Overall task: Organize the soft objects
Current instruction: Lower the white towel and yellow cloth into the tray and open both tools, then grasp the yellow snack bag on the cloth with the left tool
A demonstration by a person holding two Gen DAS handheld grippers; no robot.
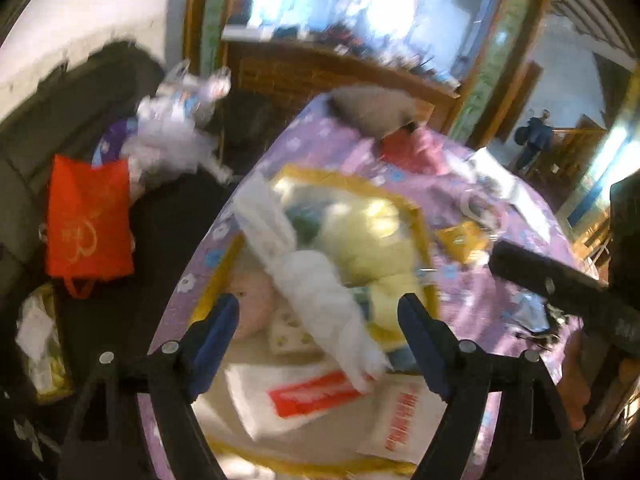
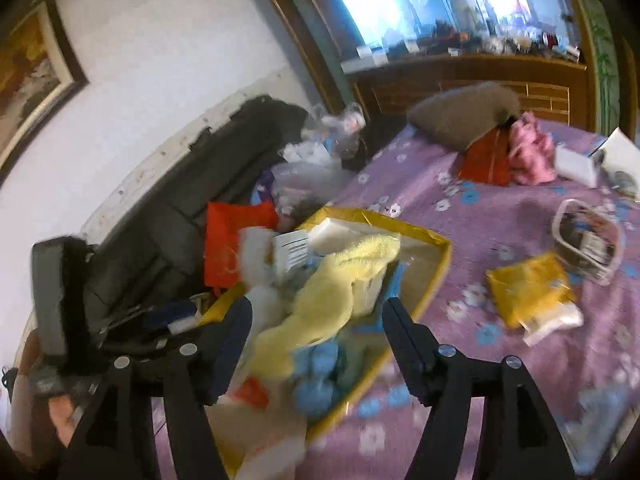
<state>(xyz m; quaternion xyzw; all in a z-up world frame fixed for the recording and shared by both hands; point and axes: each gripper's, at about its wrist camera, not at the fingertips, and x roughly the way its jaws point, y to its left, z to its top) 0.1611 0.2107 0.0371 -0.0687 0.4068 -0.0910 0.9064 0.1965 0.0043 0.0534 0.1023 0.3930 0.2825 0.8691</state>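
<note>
A yellow-rimmed box (image 1: 424, 224) (image 2: 434, 268) sits on the purple flowered bedspread (image 1: 472, 280) (image 2: 480, 208), filled with soft things: a pale yellow towel (image 1: 372, 236) (image 2: 332, 292), a white fluffy piece (image 1: 320, 288) (image 2: 256, 276), blue fluffy balls (image 2: 316, 364) and a pink round toy (image 1: 252, 300). My left gripper (image 1: 318, 320) hovers open over the box, with the white piece lying between its fingers but not gripped. My right gripper (image 2: 318, 320) is open above the box's near side, over the towel. The frames are blurred.
A brown pillow (image 2: 460, 116), a red cloth (image 2: 486, 160), a pink plush (image 2: 532, 152), a yellow packet (image 2: 528, 288) and a small basket (image 2: 588, 240) lie on the bed. A red bag (image 1: 88, 220) and plastic bags (image 1: 172, 136) sit on the dark sofa (image 2: 192, 184) on the left.
</note>
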